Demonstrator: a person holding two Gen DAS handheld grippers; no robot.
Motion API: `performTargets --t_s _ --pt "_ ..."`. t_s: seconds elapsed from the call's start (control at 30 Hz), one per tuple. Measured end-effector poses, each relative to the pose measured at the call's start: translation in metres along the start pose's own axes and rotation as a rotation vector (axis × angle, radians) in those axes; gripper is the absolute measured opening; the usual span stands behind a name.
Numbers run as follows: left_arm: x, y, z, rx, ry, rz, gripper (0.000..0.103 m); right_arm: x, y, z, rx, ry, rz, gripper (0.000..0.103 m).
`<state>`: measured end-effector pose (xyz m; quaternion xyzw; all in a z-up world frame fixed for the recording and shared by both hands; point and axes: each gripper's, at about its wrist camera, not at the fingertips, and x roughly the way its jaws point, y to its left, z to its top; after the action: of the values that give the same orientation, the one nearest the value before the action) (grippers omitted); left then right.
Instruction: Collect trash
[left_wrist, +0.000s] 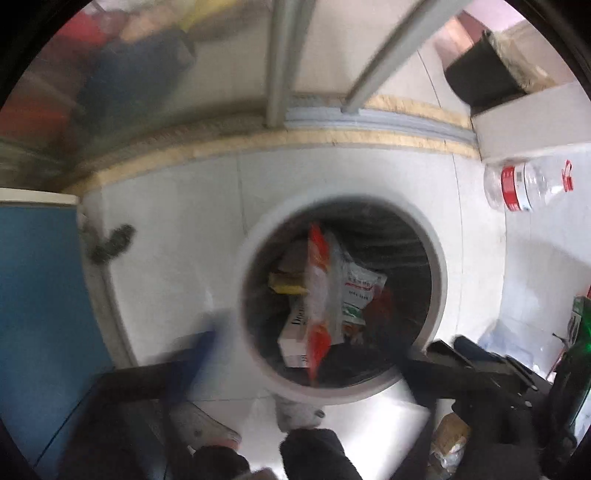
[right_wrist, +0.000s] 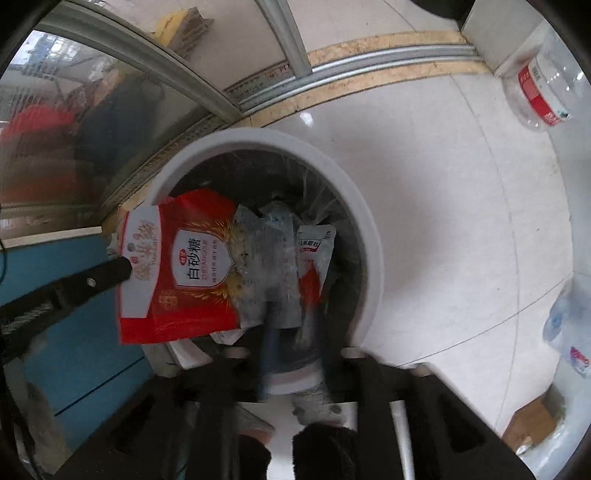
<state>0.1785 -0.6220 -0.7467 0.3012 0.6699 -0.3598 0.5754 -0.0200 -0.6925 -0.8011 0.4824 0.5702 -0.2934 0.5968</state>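
Drop step happening — both grippers hanging over the white bin (right_wrist: 369, 236). Left gripper (left_wrist: 314, 354) spread wide, red-and-white sugar bag (right_wrist: 184, 266) falling edge-on into the bin. Right gripper (right_wrist: 291, 332) partly open, blurred, holding nothing I can see. Bin already holding cartons and wrappers. Next — probably the clear bottle (left_wrist: 528, 184) lying on the floor.

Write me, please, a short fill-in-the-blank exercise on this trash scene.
1. The bag over the bin is mostly ___ in colour.
2. The bottle lies outside the bin, on the ___.
3. The cabinet beside the bin is ___.
Missing words: red; floor; blue.
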Motion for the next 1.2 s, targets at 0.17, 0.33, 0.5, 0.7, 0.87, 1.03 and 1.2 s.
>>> performTargets --t_s 0.17,0.33,0.5,0.7,0.87,1.03,1.2 --pt "-0.075 0.008 -0.023 -0.007 -0.098 0.096 0.103 -0.058 0.011 -0.013 -0.038 -0.056 -0.057 0.073" --pt "-0.17 -0.001 -0.063 0.028 -0.196 0.186 0.103 -0.147 0.033 -0.049 -0.099 -0.151 -0.162 0.103" --pt "-0.271 -0.009 -0.117 0.03 -0.291 0.175 0.103 -0.255 0.064 -0.098 -0.147 -0.272 -0.209 0.103" --pt "-0.384 -0.02 -0.194 0.063 -0.392 0.148 0.103 -0.384 0.089 -0.178 -0.14 -0.411 -0.215 0.103" --pt "-0.456 -0.013 -0.255 0.076 -0.444 0.11 0.103 -0.471 0.112 -0.253 -0.137 -0.496 -0.201 0.103" --pt "-0.524 -0.006 -0.312 0.098 -0.506 0.062 0.103 -0.543 0.13 -0.332 -0.128 -0.564 -0.178 0.103" --pt "-0.571 -0.005 -0.353 0.117 -0.543 0.005 0.103 -0.608 0.137 -0.395 -0.121 -0.631 -0.142 0.103"
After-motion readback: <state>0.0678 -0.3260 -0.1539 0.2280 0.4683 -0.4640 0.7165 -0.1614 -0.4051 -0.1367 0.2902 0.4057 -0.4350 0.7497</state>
